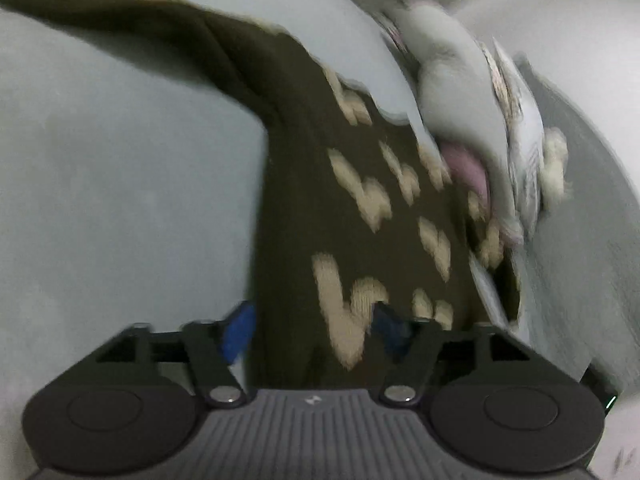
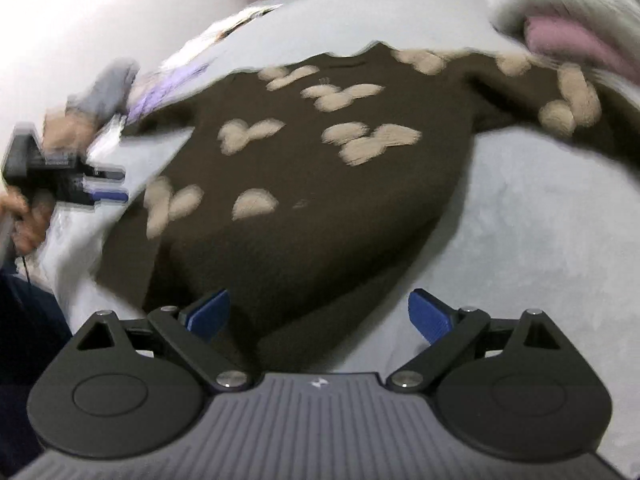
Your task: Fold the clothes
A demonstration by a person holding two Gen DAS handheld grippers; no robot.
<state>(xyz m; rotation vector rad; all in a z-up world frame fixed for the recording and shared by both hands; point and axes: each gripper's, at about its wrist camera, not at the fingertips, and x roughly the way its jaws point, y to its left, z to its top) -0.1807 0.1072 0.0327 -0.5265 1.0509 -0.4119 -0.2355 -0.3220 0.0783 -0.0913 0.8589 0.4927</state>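
Observation:
A dark brown sweater (image 2: 320,200) with beige patches lies spread on a light grey cloth surface (image 2: 540,240), one sleeve (image 2: 560,100) reaching right. My right gripper (image 2: 320,316) hovers over its near hem, blue pads (image 2: 208,314) wide apart and pressing on nothing. In the left wrist view the sweater (image 1: 340,240) runs up from between my left gripper's (image 1: 316,328) pads, which stand apart and do not clamp it; a sleeve (image 1: 120,12) trails to the upper left. The right wrist view shows the left gripper (image 2: 106,186) blurred in a hand (image 2: 60,128), just off the sweater's left edge.
A pile of pale and pink clothes (image 1: 460,100) lies beside the sweater; its pink piece (image 2: 560,40) shows at the far right. Printed white and purple fabric (image 2: 180,64) sits behind the sweater's left shoulder. Grey cover (image 1: 120,160) spreads around it.

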